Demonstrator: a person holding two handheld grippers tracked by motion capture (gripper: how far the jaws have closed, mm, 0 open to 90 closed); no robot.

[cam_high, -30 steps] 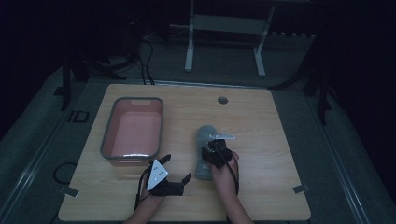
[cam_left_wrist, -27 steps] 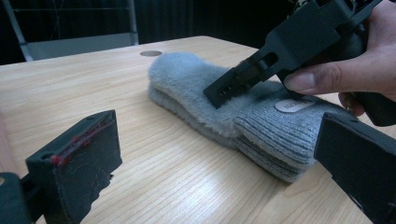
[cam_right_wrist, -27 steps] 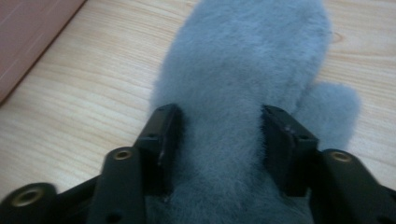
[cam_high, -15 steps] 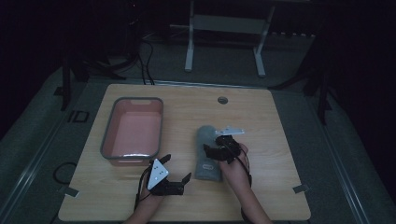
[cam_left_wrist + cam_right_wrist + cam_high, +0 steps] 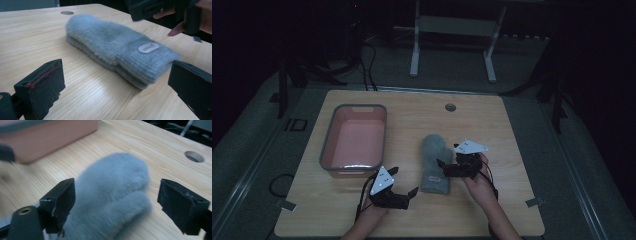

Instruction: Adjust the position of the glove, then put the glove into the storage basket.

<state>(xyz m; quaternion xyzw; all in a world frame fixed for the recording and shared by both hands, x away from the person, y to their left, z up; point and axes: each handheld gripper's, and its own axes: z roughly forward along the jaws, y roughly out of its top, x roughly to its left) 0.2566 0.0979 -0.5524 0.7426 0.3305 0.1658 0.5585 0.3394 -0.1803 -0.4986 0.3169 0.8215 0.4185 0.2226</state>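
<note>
Dim room around my wooden table (image 5: 492, 130), with a pink tub (image 5: 354, 137) at its left half. I see the grey fuzzy mitten (image 5: 435, 162) lying flat near the middle, cuff toward me, a small label on the cuff. My right gripper (image 5: 451, 167) sits just at the mitten's right edge; its jaws have just been opening and now stand wide on either side of the mitten without pressing it. My left gripper (image 5: 404, 186) rests near the cuff, jaws spread wide, holding nothing.
</note>
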